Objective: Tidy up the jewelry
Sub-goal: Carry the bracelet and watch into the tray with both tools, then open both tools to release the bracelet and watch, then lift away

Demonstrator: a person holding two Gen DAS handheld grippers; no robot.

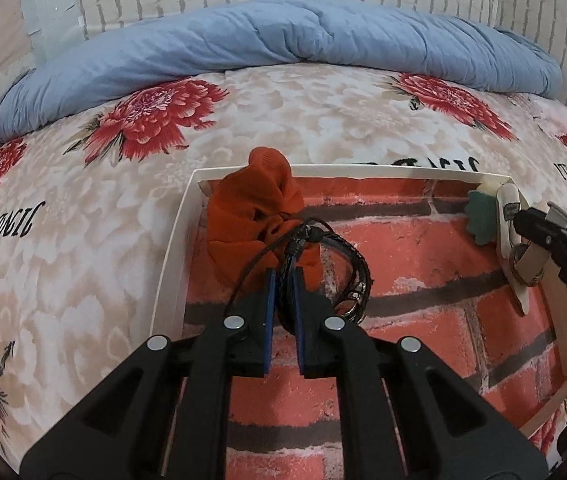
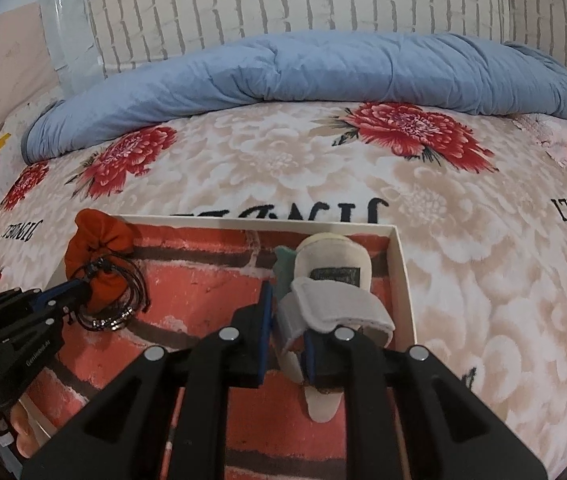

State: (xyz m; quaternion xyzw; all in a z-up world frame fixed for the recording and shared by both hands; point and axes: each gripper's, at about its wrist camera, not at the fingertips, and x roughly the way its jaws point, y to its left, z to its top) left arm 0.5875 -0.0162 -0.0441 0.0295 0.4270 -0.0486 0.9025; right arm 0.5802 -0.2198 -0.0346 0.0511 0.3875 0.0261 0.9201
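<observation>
Left wrist view shows, nearest to us, our left claw (image 1: 283, 280) clamped on the dark cords of a braided bracelet (image 1: 347, 276), which hangs low over the brick-printed floor of a shallow white-walled tray (image 1: 171, 256) and just in front of an orange pouch (image 1: 255, 204) at the tray's far-left corner. At the far-right corner our right claw (image 2: 287, 320) is pinched on a grey strap (image 2: 335, 308) wrapped round a pale padded holder (image 2: 335, 268), with a green piece (image 2: 283, 268) touching beside it. We judge both pieces to be arriving in the tray but neither let go (so placing and releasing remain). Low tray walls stand close on each outer side; the middle lies open. Beyond, the flowered bed (image 1: 283, 120) gives free room up to a blue quilt (image 1: 283, 40).
</observation>
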